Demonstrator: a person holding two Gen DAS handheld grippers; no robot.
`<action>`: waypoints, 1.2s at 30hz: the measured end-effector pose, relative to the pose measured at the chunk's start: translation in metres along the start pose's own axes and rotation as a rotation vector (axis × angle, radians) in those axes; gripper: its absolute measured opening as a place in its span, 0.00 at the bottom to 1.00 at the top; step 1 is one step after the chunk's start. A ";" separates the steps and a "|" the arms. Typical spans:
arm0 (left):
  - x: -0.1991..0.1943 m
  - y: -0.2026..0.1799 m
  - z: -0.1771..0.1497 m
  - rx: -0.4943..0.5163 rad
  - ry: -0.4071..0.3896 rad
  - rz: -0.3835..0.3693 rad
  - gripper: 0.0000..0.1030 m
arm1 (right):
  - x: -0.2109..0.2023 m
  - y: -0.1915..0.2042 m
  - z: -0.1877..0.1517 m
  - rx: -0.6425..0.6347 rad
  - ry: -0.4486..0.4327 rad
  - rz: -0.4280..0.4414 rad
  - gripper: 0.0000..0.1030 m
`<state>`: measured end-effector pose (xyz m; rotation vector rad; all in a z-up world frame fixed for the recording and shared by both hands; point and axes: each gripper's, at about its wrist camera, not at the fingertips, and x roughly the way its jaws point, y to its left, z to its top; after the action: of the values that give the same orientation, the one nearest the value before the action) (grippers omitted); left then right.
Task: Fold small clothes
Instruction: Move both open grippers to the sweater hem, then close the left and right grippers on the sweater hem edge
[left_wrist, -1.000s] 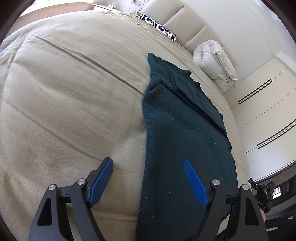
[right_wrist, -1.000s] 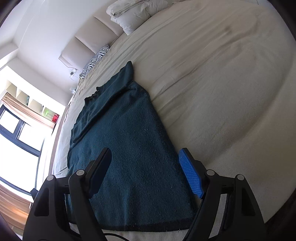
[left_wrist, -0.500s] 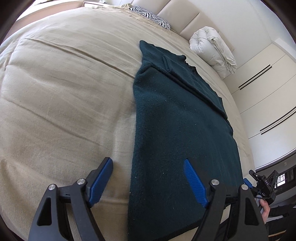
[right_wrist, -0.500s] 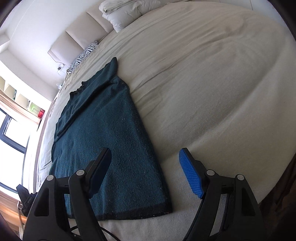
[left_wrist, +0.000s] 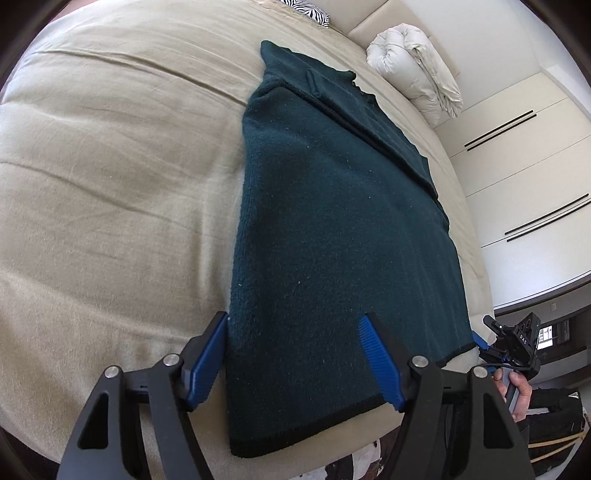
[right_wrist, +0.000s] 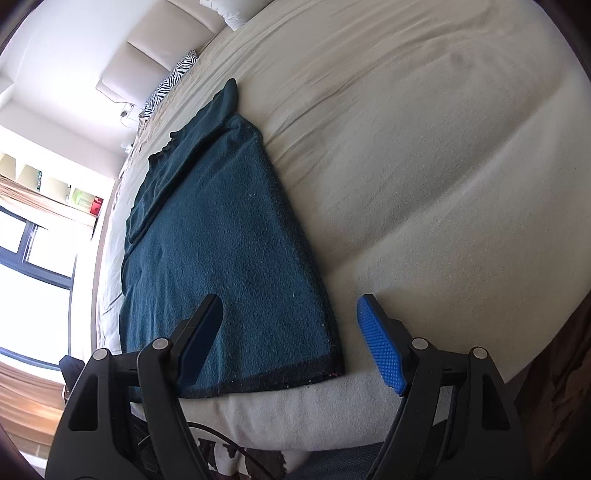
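The dark teal knitted garment (left_wrist: 332, 229) is laid lengthwise on the beige bed (left_wrist: 110, 184), its near hem corners straddled by the spread, just-narrowed left gripper (left_wrist: 295, 354) and spread right gripper (right_wrist: 288, 343).

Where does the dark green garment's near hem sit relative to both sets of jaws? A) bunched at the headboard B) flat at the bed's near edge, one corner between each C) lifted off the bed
B: the dark green garment lies flat on the bed, with the left gripper and right gripper open over its near corners.
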<state>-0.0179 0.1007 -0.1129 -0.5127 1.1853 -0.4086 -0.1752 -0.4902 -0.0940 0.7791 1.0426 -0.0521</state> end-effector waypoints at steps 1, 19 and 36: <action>0.000 0.000 -0.001 0.001 0.009 0.001 0.69 | 0.000 -0.001 0.000 0.005 0.009 0.008 0.72; -0.009 0.017 -0.011 -0.090 0.080 -0.036 0.46 | 0.009 -0.012 -0.004 0.041 0.120 0.040 0.50; -0.010 0.010 -0.016 -0.048 0.095 0.030 0.40 | 0.010 -0.016 -0.002 0.026 0.175 0.019 0.38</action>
<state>-0.0362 0.1119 -0.1158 -0.5208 1.2956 -0.3828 -0.1778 -0.4973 -0.1114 0.8282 1.2022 0.0191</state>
